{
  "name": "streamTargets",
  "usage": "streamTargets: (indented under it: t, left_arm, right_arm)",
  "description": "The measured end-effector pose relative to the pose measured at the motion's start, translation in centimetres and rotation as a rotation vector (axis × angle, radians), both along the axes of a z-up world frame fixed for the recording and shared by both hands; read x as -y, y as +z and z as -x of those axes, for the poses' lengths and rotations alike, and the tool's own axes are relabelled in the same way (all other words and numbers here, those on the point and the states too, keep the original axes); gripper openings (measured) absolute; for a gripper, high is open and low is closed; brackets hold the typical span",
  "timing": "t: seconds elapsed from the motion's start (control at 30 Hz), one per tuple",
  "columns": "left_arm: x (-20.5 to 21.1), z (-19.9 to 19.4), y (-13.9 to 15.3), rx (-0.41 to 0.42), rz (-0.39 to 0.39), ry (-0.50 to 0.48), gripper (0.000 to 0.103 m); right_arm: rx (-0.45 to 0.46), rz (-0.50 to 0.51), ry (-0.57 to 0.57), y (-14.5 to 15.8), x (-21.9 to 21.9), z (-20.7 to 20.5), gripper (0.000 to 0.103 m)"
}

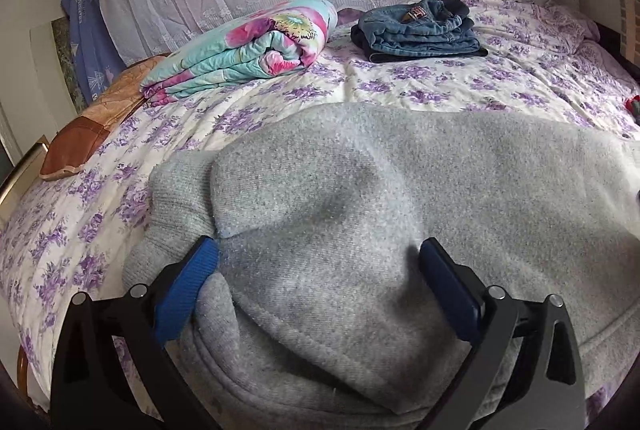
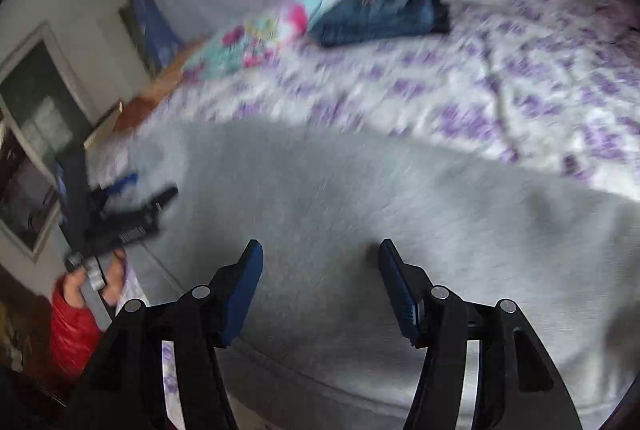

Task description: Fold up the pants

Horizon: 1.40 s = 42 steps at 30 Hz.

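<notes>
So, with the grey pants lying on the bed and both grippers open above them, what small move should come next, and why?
Probably lower the right gripper onto the grey pants and close on the cloth. Its jaws stand open with nothing between them, just above the fabric. The left gripper is also open, its fingers astride a raised fold, so neither holds the pants yet for the next fold on the bed.

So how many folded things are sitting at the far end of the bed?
2: a floral quilt on the left and folded jeans to its right, by the headboard. More may lie out of view.
</notes>
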State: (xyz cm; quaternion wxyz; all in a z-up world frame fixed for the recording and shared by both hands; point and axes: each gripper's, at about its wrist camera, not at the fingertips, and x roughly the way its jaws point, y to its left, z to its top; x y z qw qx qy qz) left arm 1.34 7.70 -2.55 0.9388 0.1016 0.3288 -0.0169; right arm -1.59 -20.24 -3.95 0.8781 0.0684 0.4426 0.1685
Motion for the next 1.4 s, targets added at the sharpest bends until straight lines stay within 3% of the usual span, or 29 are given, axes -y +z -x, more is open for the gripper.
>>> streamTargets:
  t: [0.07, 0.1, 0.17, 0.23, 0.3, 0.33, 0.4, 0.43, 0.53, 0.6, 0.73, 0.97, 1.03, 1.07, 1.13, 1.2, 1.3, 1.37, 1.4]
  left_arm:
    - [-0.4, 1.2, 0.7, 0.020, 0.012, -0.032, 0.098]
    - [-0.4, 1.8, 1.2, 0.032, 0.022, -0.059, 0.098]
    - [-0.4, 2.5, 2.5, 0.057, 0.078, -0.131, 0.098]
    - [-0.1, 2.4, 3.4, 0.042, 0.215, -0.245, 0.098]
    - [0.3, 1.4, 2.9, -0.017, 0.355, -0.348, 0.098]
    - [0.7, 0.6, 1.9, -0.062, 0.387, -0.373, 0.098]
    - [1.8, -0.9, -1.0, -0.135, 0.316, -0.316, 0.098]
    - [2.3, -1.3, -1.4, -0.185, 0.282, -0.308, 0.098]
    - [2.6, -0.5, -1.5, -0.149, 0.248, -0.310, 0.098]
    - [2.6, -0.4, -1.7, -0.151, 0.253, -0.308, 0.098]
    - [2.3, -0.3, -1.5, -0.150, 0.254, -0.311, 0.098]
    - [2.2, -0.3, -1.2, -0.148, 0.265, -0.315, 0.098]
    - [2.2, -0.3, -1.2, -0.148, 0.266, -0.316, 0.098]
    - [2.2, -0.3, -1.2, -0.148, 0.266, -0.316, 0.098]
    - [2.2, -0.3, -1.2, -0.148, 0.267, -0.316, 0.098]
    - [2.2, -0.3, -1.2, -0.148, 0.266, -0.316, 0.098]
    - [2.2, -0.3, -1.2, -0.148, 0.266, -0.315, 0.098]
    - [2.2, -0.3, -1.2, -0.148, 0.266, -0.316, 0.098]
    - [2.2, -0.3, -1.2, -0.148, 0.266, -0.316, 0.098]
  right_arm:
    - [0.063, 0.117, 0.036, -0.1, -1.8, 0.4, 0.069]
    - [0.053, 0.143, 0.055, 0.5, -2.1, 0.4, 0.069]
    - [0.077, 0.075, 0.073, 2.8, -1.9, -0.1, 0.069]
    - [0.130, 0.012, 0.104, 5.4, -2.1, -1.3, 0.069]
    - [0.170, -0.042, 0.131, 7.5, -3.0, -3.9, 0.069]
    - [0.181, -0.068, 0.131, 8.0, -3.3, -5.5, 0.069]
    - [0.200, -0.041, 0.064, 8.2, -4.0, -9.3, 0.059]
    - [0.202, 0.006, 0.020, 7.8, -4.4, -11.0, 0.044]
    - [0.140, 0.096, -0.037, 4.7, -5.2, -14.4, 0.028]
    - [0.049, 0.087, 0.053, 2.1, -6.5, -13.6, 0.025]
    - [0.109, 0.213, 0.177, 1.5, -8.9, -8.8, 0.021]
    - [0.006, 0.062, 0.188, 1.3, -7.6, -8.7, 0.019]
    - [-0.054, -0.072, 0.176, 1.4, -6.4, -10.3, 0.023]
    - [-0.088, -0.159, 0.157, 1.4, -5.7, -11.3, 0.034]
    - [-0.152, -0.347, 0.119, 1.0, -4.2, -13.0, 0.042]
    - [-0.194, -0.449, 0.129, 0.8, -4.2, -13.9, 0.043]
    - [-0.182, -0.375, 0.142, 0.7, -5.9, -14.0, 0.040]
    - [-0.159, -0.316, 0.146, 0.6, -6.9, -13.8, 0.022]
    - [-0.140, -0.300, 0.151, 0.8, -7.2, -13.6, 0.019]
